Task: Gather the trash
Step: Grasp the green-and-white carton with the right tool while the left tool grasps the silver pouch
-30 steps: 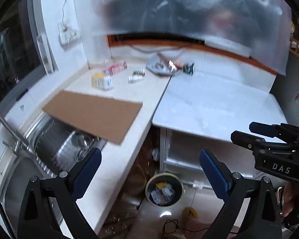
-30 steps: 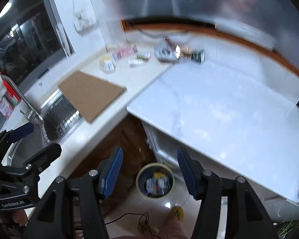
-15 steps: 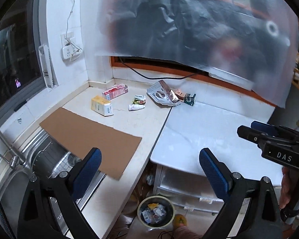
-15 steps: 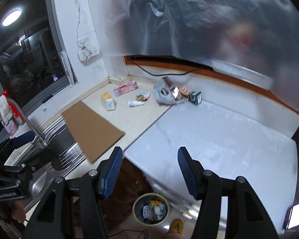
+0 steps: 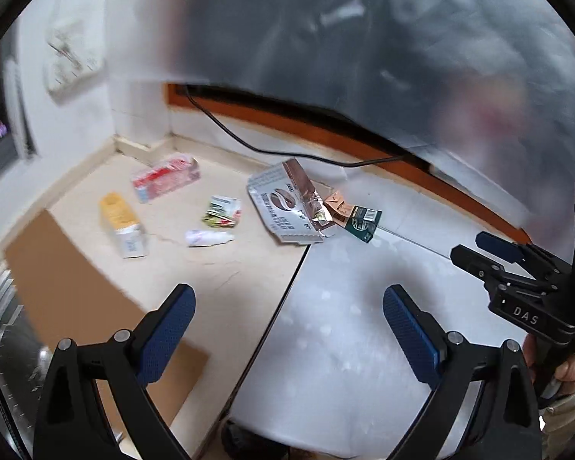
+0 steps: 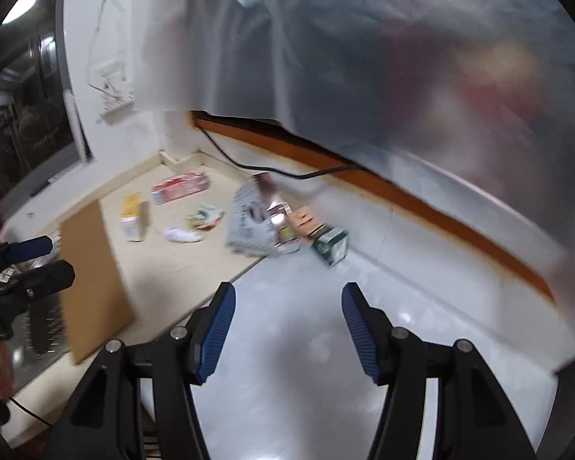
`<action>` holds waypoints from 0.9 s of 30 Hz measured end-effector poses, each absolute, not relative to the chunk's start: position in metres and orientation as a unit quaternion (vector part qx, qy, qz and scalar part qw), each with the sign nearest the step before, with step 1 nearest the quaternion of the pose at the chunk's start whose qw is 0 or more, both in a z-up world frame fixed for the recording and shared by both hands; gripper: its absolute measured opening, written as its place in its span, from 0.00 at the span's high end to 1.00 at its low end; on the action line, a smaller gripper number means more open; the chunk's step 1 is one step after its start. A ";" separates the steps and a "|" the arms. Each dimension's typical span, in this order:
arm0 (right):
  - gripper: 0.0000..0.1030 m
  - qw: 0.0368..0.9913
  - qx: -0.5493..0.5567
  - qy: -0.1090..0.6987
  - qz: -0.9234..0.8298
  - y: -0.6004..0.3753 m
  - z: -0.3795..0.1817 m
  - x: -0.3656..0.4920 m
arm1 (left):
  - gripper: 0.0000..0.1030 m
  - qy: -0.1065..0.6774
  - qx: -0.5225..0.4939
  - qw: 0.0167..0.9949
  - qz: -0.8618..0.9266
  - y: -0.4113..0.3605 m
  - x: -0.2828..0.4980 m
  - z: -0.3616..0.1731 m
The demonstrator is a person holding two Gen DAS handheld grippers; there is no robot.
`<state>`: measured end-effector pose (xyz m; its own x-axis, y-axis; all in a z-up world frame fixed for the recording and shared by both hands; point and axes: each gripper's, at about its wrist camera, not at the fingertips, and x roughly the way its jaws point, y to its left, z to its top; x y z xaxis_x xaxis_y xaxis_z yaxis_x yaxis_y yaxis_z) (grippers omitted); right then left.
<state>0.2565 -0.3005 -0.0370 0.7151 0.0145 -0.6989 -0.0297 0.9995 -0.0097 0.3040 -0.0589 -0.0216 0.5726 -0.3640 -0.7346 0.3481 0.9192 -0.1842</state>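
Left wrist: both claws [image 5: 287, 314] [image 6: 286, 316] gape empty; cardboard [image 5: 73, 291] flanks scattered trash [image 5: 287, 207].

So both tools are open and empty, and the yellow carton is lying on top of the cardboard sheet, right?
Not quite. The left tool and right tool are indeed open and empty, but the yellow carton lies on the bare counter beside the cardboard sheet, not on it. The left wrist view shows this.
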 end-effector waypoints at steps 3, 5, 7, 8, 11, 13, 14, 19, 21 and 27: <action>0.44 0.920 -0.028 0.389 0.024 -0.313 -0.059 0.298 | 0.06 0.445 -0.029 0.873 -0.200 -0.081 0.348 -0.046; 0.44 0.916 -0.040 0.399 0.029 -0.317 -0.075 0.321 | 0.08 0.461 -0.039 0.865 -0.197 -0.094 0.375 -0.063; 0.44 0.909 -0.056 0.412 0.036 -0.319 -0.097 0.347 | 0.09 0.473 -0.049 0.858 -0.195 -0.104 0.396 -0.077; 0.44 0.905 -0.065 0.419 0.034 -0.319 -0.106 0.356 | 0.09 0.479 -0.054 0.855 -0.193 -0.107 0.406 -0.086; 0.44 0.897 -0.083 0.433 0.033 -0.318 -0.130 0.379 | 0.13 0.503 -0.075 0.841 -0.187 -0.116 0.432 -0.109; 0.44 0.891 -0.096 0.442 0.030 -0.318 -0.146 0.394 | 0.15 0.522 -0.089 0.829 -0.179 -0.120 0.449 -0.127; 0.44 0.890 -0.101 0.444 0.030 -0.319 -0.152 0.399 | 0.15 0.528 -0.093 0.826 -0.177 -0.120 0.454 -0.133; 0.43 0.887 -0.140 0.439 0.029 -0.317 -0.167 0.416 | 0.18 0.556 -0.111 0.807 -0.167 -0.126 0.476 -0.164; 0.43 0.887 -0.146 0.436 0.026 -0.320 -0.169 0.420 | 0.21 0.562 -0.117 0.801 -0.168 -0.129 0.480 -0.172; 0.45 0.882 -0.121 0.453 0.041 -0.335 -0.179 0.431 | 0.37 0.578 -0.147 0.784 -0.172 -0.141 0.492 -0.192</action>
